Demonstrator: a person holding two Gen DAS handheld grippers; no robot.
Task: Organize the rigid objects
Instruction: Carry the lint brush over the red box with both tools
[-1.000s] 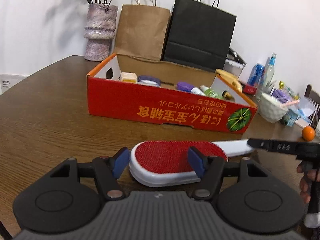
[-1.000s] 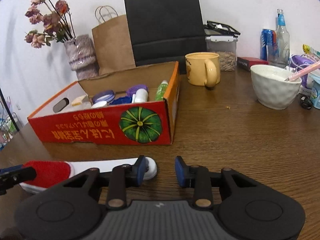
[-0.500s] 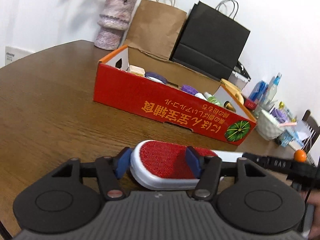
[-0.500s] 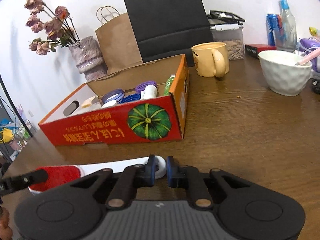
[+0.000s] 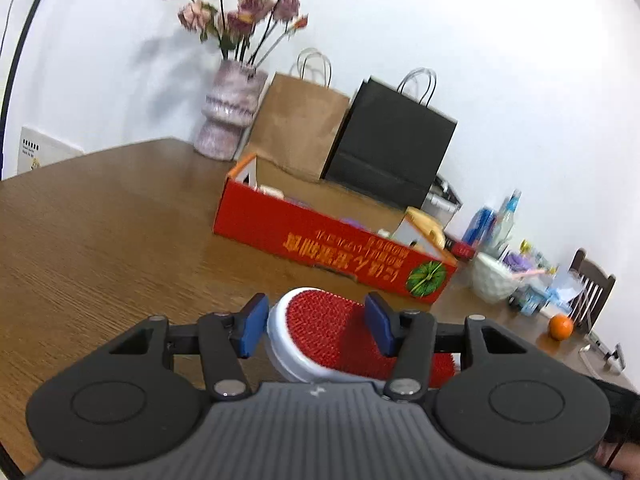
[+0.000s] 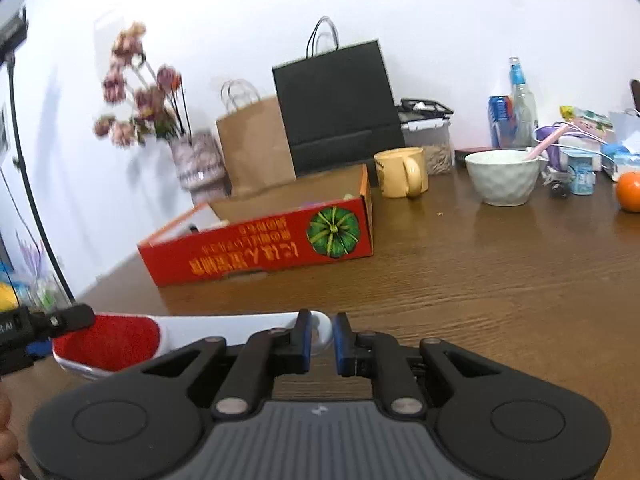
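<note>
1. Just above the wooden desk (image 6: pixel 500 272), the lint brush (image 5: pixel 320 332) hangs level between both grippers, off the surface as far as the views show.
2. Left gripper (image 5: pixel 316 326): its blue fingers (image 5: pixel 252 324) have just been closing and now clamp the red bristle head from both sides (white rim of the head pokes out toward the camera's left).
3. Right gripper (image 6: pixel 320 338): fingers (image 6: pixel 302 340) drawn close together, pinching the rounded end of the brush's white handle. The gap left between the pads is narrow; the handle tip sits in it.
4. In the right wrist view the brush (image 6: pixel 180 336) runs left from that grip, red pad at the far left, w/ the left gripper's black finger (image 6: pixel 72 318) lying over its edge.
5. Red cardboard box (image 6: pixel 264 244) stands beyond the brush, well apart from it, open-topped, w/ a green pumpkin print on its near wall. Contents mostly hidden by the wall at this angle; a few small items just show above it in the left wrist view.
6. Behind the box: brown paper bag (image 6: pixel 256 144), black paper bag (image 6: pixel 336 108), and a pinkish vase (image 5: pixel 230 116) w/ dried flowers.
7. Right of the box: yellow mug (image 6: pixel 402 172), white bowl (image 6: pixel 502 178), an orange (image 6: pixel 629 191), bottles and clutter at the wall.
8. Both views are a bit motion-blurred.
</note>
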